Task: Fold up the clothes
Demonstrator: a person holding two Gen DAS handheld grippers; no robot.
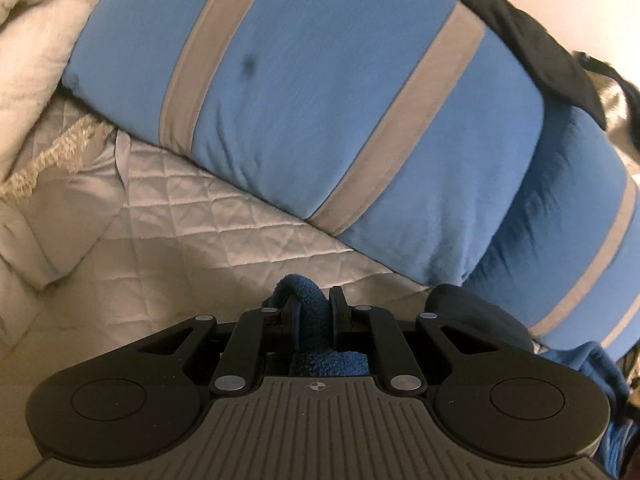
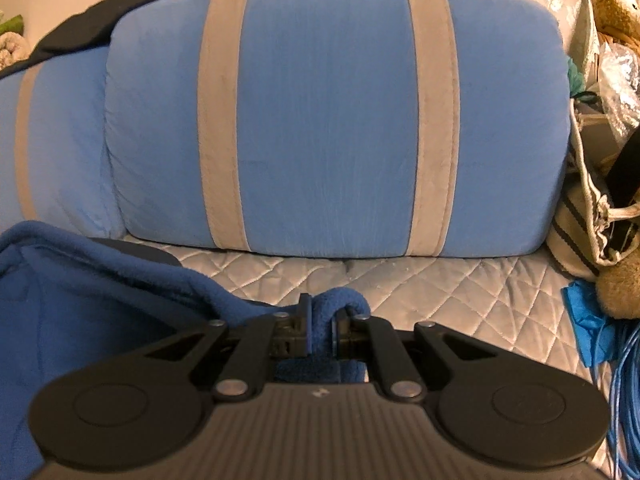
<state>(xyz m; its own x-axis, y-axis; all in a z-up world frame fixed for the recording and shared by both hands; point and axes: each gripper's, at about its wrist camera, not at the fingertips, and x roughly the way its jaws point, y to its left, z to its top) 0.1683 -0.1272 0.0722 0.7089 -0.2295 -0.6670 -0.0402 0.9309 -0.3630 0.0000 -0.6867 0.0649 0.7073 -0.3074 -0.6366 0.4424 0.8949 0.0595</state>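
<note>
Pinching a bunched edge of the dark blue fleece garment (image 1: 314, 312), your left gripper (image 1: 316, 308) has its jaws clamped tight on the cloth, which rises in a fold between the pads. Your right gripper (image 2: 322, 320) likewise grips another edge of that fleece (image 2: 100, 292), and the rest of it spreads to that gripper's left. Under both lies the quilted cover (image 2: 440, 292). Ahead of each gripper stands a light blue cushion with grey stripes (image 2: 328, 116), resting on the cover.
</note>
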